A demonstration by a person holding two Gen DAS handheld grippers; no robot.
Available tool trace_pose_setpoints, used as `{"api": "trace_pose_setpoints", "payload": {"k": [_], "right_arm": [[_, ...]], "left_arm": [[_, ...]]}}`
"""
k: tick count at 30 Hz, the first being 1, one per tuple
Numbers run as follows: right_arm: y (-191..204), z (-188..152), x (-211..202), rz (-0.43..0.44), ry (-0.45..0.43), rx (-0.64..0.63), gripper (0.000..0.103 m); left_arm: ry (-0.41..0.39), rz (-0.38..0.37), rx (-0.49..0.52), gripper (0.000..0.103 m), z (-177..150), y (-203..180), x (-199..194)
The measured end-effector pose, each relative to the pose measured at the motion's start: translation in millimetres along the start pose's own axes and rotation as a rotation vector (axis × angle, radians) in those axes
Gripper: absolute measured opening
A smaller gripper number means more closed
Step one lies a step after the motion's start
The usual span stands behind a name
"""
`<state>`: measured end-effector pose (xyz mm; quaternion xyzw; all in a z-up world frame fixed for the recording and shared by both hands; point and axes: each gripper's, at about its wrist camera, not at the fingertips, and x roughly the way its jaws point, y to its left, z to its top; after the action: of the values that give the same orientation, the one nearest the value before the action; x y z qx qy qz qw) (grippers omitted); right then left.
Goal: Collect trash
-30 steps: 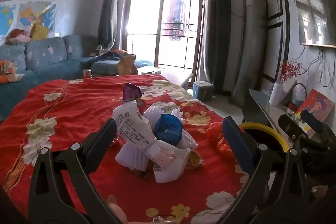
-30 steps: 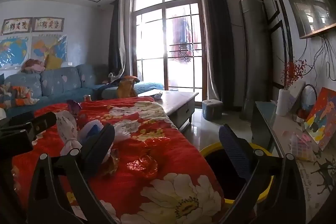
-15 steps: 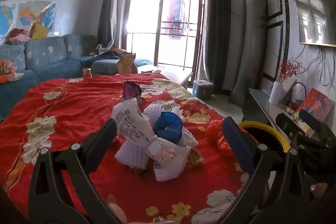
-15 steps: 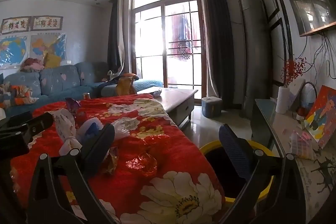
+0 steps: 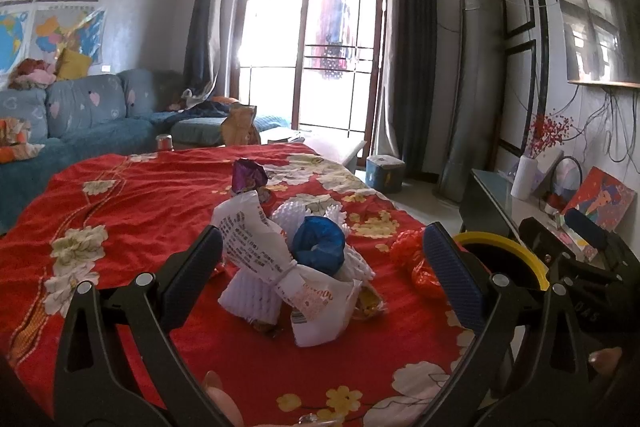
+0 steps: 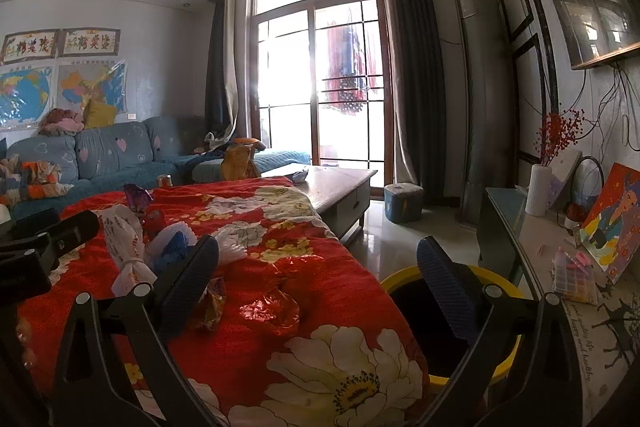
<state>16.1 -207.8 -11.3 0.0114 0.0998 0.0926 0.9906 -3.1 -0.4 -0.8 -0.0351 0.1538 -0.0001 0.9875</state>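
Note:
A pile of trash lies on the red floral tablecloth (image 5: 132,211): a white printed plastic bag (image 5: 256,243), white foam fruit nets (image 5: 252,295), a blue crumpled wrapper (image 5: 318,245), a purple wrapper (image 5: 248,179) and a red foil wrapper (image 5: 414,259). My left gripper (image 5: 320,267) is open, just short of the pile. My right gripper (image 6: 316,279) is open above the red foil wrapper (image 6: 272,309) and the table's right edge. A yellow-rimmed black bin (image 6: 424,303) stands to the right of the table; it also shows in the left wrist view (image 5: 500,255).
A blue sofa (image 5: 80,123) runs along the left. A brown paper bag (image 5: 240,127) and a can (image 5: 164,143) stand at the table's far end. A side cabinet (image 6: 560,287) with a vase, a painting and a box lies right of the bin.
Both grippers have shifted slightly; the view of the pile and bin is almost unchanged. Both stay open.

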Motion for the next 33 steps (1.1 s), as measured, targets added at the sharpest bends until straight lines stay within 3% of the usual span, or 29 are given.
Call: {"api": "trace_pose_setpoints", "payload": {"k": [25,33], "right_arm": [[2,0,1,0.006,0.000,0.000,0.097],[15,2,7,0.068,0.019,-0.034,0.097]], "left_arm": [[-0.005,0.005,0.002,0.092,2,1,-1],[0.003,0.037,-0.030,0.092,4,13,2]]}}
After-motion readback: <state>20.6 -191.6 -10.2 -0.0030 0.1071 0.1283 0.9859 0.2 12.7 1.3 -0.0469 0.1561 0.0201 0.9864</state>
